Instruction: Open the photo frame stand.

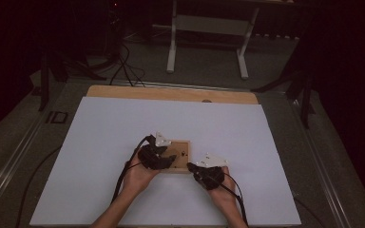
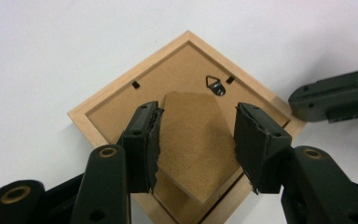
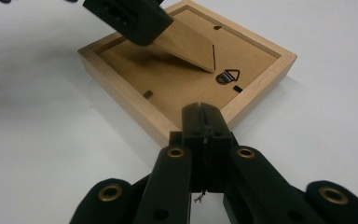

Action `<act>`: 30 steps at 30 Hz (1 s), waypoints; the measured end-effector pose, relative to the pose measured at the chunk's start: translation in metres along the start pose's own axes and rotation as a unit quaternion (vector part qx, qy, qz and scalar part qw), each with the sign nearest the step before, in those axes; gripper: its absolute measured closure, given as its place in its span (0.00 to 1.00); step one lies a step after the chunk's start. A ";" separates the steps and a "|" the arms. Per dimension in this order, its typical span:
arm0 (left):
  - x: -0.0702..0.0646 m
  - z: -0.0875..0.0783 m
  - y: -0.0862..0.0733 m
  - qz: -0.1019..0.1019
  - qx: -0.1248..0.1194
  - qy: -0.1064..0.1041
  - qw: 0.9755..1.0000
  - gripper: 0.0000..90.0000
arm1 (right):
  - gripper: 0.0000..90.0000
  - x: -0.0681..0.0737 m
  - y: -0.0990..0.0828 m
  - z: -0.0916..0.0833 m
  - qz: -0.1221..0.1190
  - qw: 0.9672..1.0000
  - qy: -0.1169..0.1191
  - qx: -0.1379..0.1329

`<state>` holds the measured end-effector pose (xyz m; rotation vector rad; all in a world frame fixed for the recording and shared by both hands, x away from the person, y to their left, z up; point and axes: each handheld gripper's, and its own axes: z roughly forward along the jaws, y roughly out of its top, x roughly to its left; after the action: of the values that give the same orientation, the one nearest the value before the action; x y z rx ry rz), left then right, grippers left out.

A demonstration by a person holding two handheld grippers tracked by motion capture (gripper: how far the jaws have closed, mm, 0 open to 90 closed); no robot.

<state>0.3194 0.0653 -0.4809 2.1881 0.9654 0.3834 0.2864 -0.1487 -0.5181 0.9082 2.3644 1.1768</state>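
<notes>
The white tabletop [image 1: 123,142] spans most of the high view, with a strip of bare wood along its far edge. Near the tabletop's front middle lies a small wooden picture frame [image 1: 183,166], face down, its brown fibreboard back [image 2: 121,112] turned up.

The person's left hand [image 1: 140,175] reaches in from the bottom of the high view and holds the left hand-held gripper [image 2: 196,144] over the frame. Its jaws stand apart on either side of the frame's easel stand [image 2: 191,140], a tapered fibreboard flap that is raised at an angle off the back. The left pad lies against the flap's edge, while the right pad sits just beside the opposite edge; whether it presses there cannot be told. In the right gripper view the flap [image 3: 186,42] slopes up from its hinge line near the hanger into that gripper's black body.

The right hand [image 1: 225,192] holds the right hand-held gripper [image 3: 205,121] with its jaws closed together, nothing between them, the tip resting at the near corner of the frame's rim.

A small metal triangular hanger [image 2: 215,85] sits on the back just beyond the flap's narrow end, and small black retaining tabs [image 2: 135,85] lie along the inner edge of the frame.
</notes>
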 end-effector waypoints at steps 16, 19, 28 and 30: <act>0.004 -0.001 -0.006 -0.019 0.002 -0.010 1.000 0.48 | 1.00 0.000 0.000 0.000 -0.002 1.000 -0.001 -0.001; 0.008 -0.003 -0.008 -0.030 0.000 -0.019 0.999 0.48 | 1.00 0.000 0.000 0.000 -0.002 1.000 -0.001 0.000; 0.010 -0.004 -0.014 -0.051 0.002 -0.033 0.998 0.49 | 1.00 0.001 0.000 0.000 -0.002 1.000 -0.003 -0.001; 0.012 -0.004 -0.015 -0.056 0.004 -0.036 0.998 0.49 | 1.00 0.001 0.000 0.000 -0.001 1.000 -0.003 0.000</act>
<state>0.3174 0.0828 -0.4892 2.1277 1.0460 0.2457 0.2855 -0.1482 -0.5182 0.9078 2.3600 1.1725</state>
